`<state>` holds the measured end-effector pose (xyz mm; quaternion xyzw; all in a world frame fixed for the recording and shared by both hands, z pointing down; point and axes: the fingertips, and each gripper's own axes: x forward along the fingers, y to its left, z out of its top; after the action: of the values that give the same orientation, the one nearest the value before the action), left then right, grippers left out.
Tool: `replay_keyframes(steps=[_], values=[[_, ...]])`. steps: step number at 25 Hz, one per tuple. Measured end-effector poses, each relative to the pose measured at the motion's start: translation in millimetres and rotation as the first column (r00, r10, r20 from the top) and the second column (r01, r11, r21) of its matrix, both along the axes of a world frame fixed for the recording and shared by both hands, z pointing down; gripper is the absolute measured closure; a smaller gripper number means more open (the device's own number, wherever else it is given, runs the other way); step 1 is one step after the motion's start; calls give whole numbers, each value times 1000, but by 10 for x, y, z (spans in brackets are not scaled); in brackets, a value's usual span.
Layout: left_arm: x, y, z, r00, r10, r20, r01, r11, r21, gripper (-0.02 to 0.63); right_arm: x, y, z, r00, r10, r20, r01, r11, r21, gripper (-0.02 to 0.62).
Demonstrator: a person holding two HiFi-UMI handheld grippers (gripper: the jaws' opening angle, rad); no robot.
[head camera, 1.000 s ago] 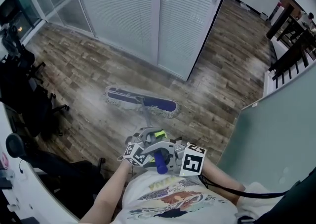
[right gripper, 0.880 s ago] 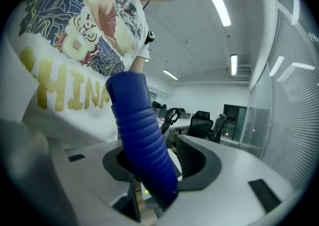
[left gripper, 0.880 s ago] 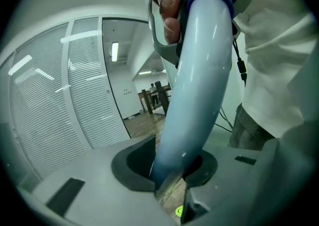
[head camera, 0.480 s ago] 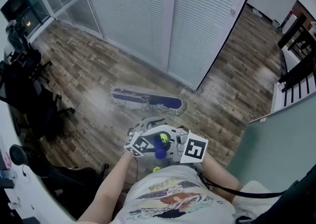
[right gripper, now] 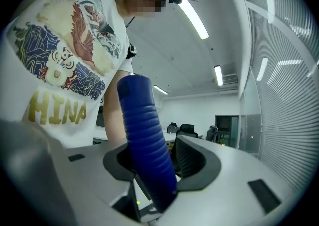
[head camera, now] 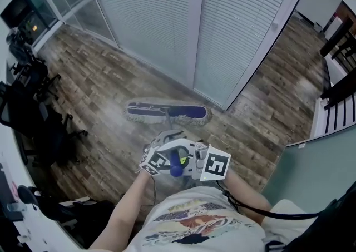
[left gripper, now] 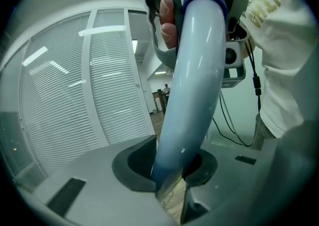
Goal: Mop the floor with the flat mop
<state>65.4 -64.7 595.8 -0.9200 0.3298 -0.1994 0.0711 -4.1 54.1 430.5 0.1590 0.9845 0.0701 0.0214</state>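
Observation:
The flat mop's blue head (head camera: 167, 113), fringed in grey, lies on the wood floor (head camera: 94, 84) in front of me in the head view. Its pale pole (left gripper: 192, 90) runs up through my left gripper (left gripper: 172, 166), which is shut on it, pads on both sides. The blue ribbed handle grip (right gripper: 147, 150) sits between the jaws of my right gripper (right gripper: 160, 166); these jaws have just been opening a little, and the grip still rests against them. In the head view the left gripper (head camera: 166, 155) and right gripper (head camera: 193, 162) meet at the handle end (head camera: 176, 164) near my chest.
A glass wall with white blinds (head camera: 167, 23) stands just beyond the mop head. Black office chairs (head camera: 33, 112) crowd the left side. A teal partition (head camera: 317, 173) rises on my right, with a black cable (head camera: 261, 212) trailing by my arm.
The mop and I have moved over the floor; the blinds' corner post has shifted right and nearer in view. The mop head has swung from slanted to nearly level across the picture.

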Motion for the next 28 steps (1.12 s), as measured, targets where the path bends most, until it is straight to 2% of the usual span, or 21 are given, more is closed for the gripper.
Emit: replay_keyframes(steps=[9,15,20,28], values=[[-131,-965,46,999,-31,24,32,999,-11,525,-57,-968,-20,1000,-14,6,14,1000,12,414],[-260,-1355,35,999,-34,31,34,999,-11,526,-188,-1318,21,998,-58,2,58,998,13,405],[-400,-1637,124,999,-35,36,36,999,-24,526,-297,-1604,61,997,-61,-38,61,998,24,398],[-672,-2232,-64,999,-31,-30,32,999,23,525,-597,-2276,-54,1000,-9,18,8,999,33,396]])
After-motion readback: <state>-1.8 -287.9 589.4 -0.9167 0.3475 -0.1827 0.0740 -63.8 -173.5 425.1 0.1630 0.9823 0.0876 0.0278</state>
